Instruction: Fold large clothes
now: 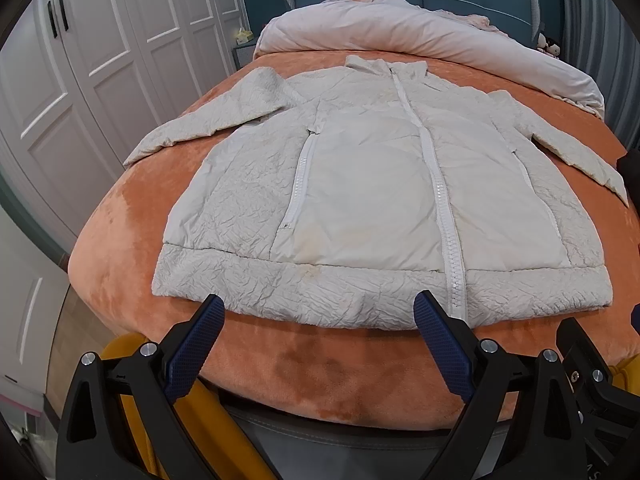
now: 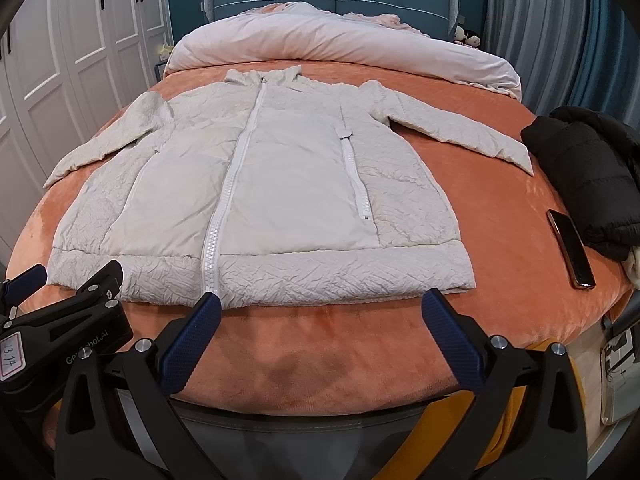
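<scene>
A large cream-white zip jacket (image 1: 360,184) lies flat, front up and zipped, on an orange blanket (image 1: 320,364), both sleeves spread outward; it also shows in the right wrist view (image 2: 260,196). My left gripper (image 1: 320,304) is open and empty, hovering just short of the hem left of the zip. My right gripper (image 2: 320,300) is open and empty, just short of the hem right of the zip. The left gripper's body (image 2: 64,312) shows at the left of the right wrist view.
A rolled pale pink duvet (image 2: 340,48) lies across the head of the bed. A black puffer jacket (image 2: 592,168) and a phone (image 2: 570,248) lie on the bed's right side. White wardrobe doors (image 1: 100,40) stand to the left.
</scene>
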The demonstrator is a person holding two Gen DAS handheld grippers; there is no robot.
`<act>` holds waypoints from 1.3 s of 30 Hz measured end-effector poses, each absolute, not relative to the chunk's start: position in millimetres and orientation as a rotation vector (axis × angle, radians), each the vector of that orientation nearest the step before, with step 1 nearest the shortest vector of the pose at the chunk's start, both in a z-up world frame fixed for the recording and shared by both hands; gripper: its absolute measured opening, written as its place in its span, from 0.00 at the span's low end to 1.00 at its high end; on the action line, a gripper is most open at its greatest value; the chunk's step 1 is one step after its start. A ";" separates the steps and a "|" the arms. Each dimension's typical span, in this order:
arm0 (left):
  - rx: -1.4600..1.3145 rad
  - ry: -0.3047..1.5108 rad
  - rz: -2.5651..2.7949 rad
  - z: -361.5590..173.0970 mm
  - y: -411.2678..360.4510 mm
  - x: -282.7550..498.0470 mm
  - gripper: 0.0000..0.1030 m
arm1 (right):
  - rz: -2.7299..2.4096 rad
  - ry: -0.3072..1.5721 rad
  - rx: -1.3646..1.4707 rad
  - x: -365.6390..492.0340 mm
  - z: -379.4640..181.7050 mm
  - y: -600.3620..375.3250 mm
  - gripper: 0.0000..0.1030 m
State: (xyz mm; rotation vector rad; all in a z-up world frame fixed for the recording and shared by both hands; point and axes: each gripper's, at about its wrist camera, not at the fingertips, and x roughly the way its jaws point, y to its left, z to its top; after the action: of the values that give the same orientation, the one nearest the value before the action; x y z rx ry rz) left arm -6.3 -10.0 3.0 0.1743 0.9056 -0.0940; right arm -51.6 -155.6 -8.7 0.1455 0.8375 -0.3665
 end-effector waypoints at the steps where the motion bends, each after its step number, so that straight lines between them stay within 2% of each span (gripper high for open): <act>1: 0.175 0.905 -0.095 3.6 -10.2 -6.7 0.89 | -0.366 0.838 0.146 -51.7 -8.6 -155.7 0.95; 25: 0.178 0.919 -0.101 -0.8 -8.9 -6.4 0.88 | -0.357 0.846 0.151 -53.4 -12.0 -157.5 0.95; 27: 0.166 0.936 -0.117 -5.2 -7.1 -3.0 0.90 | -0.341 0.855 0.168 -50.5 -16.9 -162.0 0.95; 32: 0.129 0.942 -0.079 -8.9 9.0 24.7 0.92 | -0.364 0.854 0.237 -39.0 -28.5 -207.6 0.95; 39: 0.048 0.939 -0.002 -4.4 37.2 92.8 0.94 | -0.476 0.827 0.452 1.2 -37.6 -379.1 0.95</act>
State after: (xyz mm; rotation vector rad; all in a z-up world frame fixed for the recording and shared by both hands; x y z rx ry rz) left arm 92.8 37.2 -4.4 0.0477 0.9388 -0.0021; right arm 1.2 -379.1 -37.6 0.4521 0.8268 -0.4764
